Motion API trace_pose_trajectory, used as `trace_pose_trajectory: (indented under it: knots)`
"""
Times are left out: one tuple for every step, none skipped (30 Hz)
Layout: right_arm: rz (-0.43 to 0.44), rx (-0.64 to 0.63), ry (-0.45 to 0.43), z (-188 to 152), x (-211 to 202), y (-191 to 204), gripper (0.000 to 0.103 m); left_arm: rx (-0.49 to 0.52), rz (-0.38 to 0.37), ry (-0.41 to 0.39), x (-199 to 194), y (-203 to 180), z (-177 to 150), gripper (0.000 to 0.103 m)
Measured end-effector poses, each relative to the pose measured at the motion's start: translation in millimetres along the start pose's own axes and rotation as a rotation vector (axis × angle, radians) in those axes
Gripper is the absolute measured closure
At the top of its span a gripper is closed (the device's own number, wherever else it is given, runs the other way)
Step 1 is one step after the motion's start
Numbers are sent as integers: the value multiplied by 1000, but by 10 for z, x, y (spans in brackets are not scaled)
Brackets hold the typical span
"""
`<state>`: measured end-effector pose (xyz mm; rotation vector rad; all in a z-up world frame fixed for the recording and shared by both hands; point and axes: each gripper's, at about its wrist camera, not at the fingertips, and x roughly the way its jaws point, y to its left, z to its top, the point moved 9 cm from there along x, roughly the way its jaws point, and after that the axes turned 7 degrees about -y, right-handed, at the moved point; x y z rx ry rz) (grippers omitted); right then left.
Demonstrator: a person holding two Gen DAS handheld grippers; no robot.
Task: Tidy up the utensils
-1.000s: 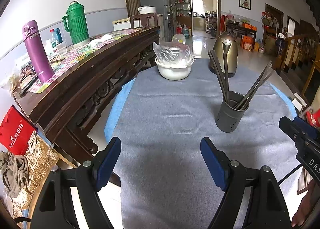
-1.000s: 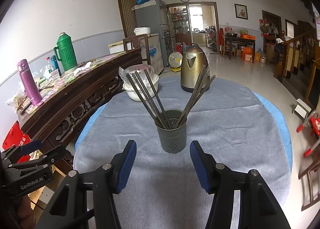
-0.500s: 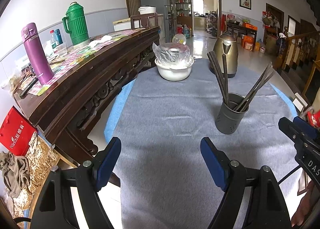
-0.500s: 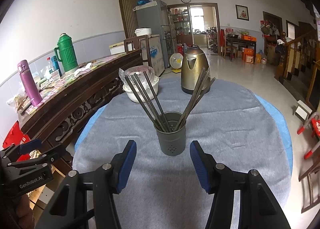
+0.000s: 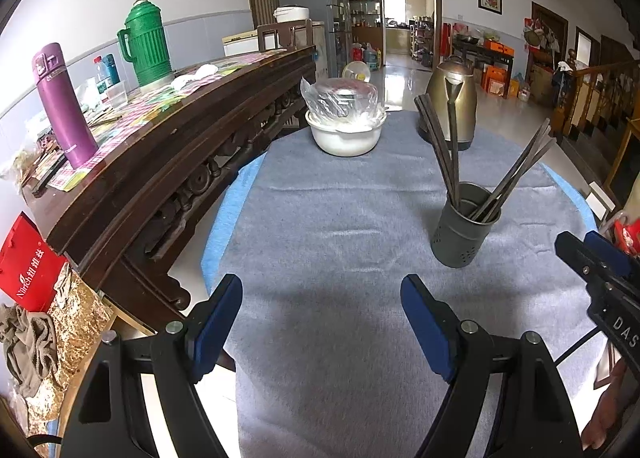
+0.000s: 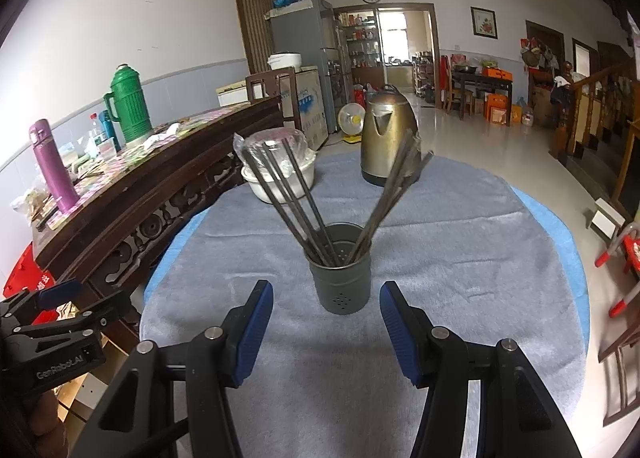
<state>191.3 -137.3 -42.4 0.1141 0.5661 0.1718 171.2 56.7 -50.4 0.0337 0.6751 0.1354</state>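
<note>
Chopsticks [image 6: 298, 201] stand splayed in two bunches in a grey perforated holder [image 6: 341, 286], upright on the grey table cloth [image 6: 460, 258]. Right gripper [image 6: 326, 332] just before the holder, jaws apart, empty. Left gripper [image 5: 322, 332] off to the holder's left, spread wide, empty. Behind: brass kettle [image 6: 386, 133], covered white bowl [image 6: 280, 173].

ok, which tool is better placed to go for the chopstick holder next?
Probably the right tool: the chopstick holder stands centred just ahead of its open jaws. From the left tool the holder sits off to the right, with only grey cloth ahead.
</note>
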Motion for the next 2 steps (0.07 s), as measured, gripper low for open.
trace_pose_trajectory:
  knots:
    - [-7, 5, 4, -10, 38, -50, 43, 0, -1, 13, 52, -12, -18, 21]
    - [-21, 9, 5, -25, 93, -129, 43, -3, -14, 32, 136, -34, -44, 21]
